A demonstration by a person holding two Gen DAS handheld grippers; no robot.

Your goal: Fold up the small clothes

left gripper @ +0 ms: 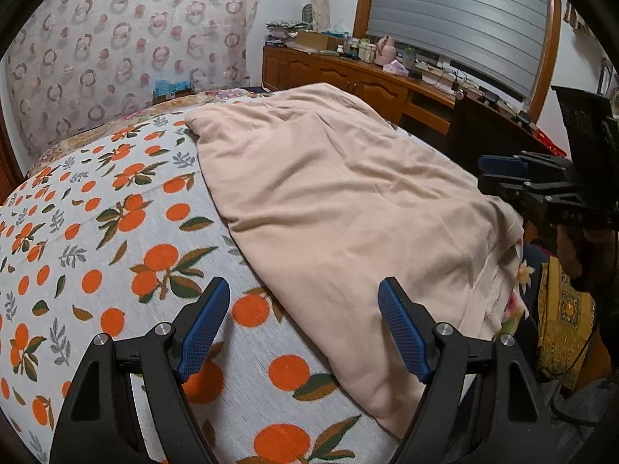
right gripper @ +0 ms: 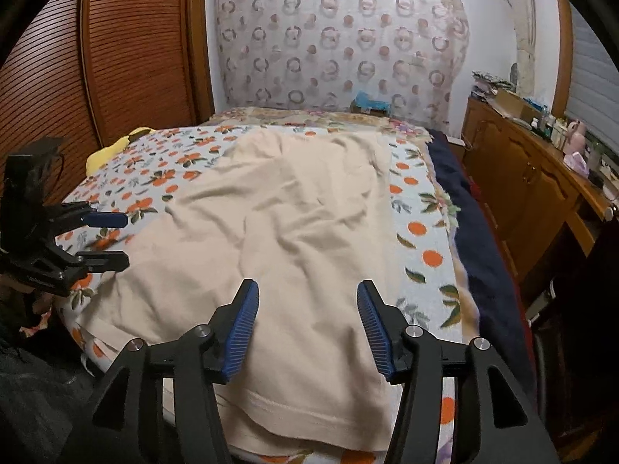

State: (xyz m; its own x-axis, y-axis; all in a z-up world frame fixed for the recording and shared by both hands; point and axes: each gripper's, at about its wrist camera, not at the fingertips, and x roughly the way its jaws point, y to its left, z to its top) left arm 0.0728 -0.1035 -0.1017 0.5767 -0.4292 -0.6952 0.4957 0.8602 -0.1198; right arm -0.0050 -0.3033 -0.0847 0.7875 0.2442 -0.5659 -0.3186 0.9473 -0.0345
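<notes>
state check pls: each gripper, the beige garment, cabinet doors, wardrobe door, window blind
left gripper: open, empty, over the bedspread beside the garment
right gripper: open, empty, above the garment's near hem
beige garment: spread flat, wrinkled, not yet folded
cabinet doors: closed
wardrobe door: closed
window blind: lowered

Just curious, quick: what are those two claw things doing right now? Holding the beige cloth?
Left gripper: open, holding nothing, over the orange-print bedspread.
Right gripper: open, holding nothing, above the beige garment.

A pale peach garment (right gripper: 294, 232) lies spread flat and wrinkled on the bed. Its stitched hem hangs over the near edge.
</notes>
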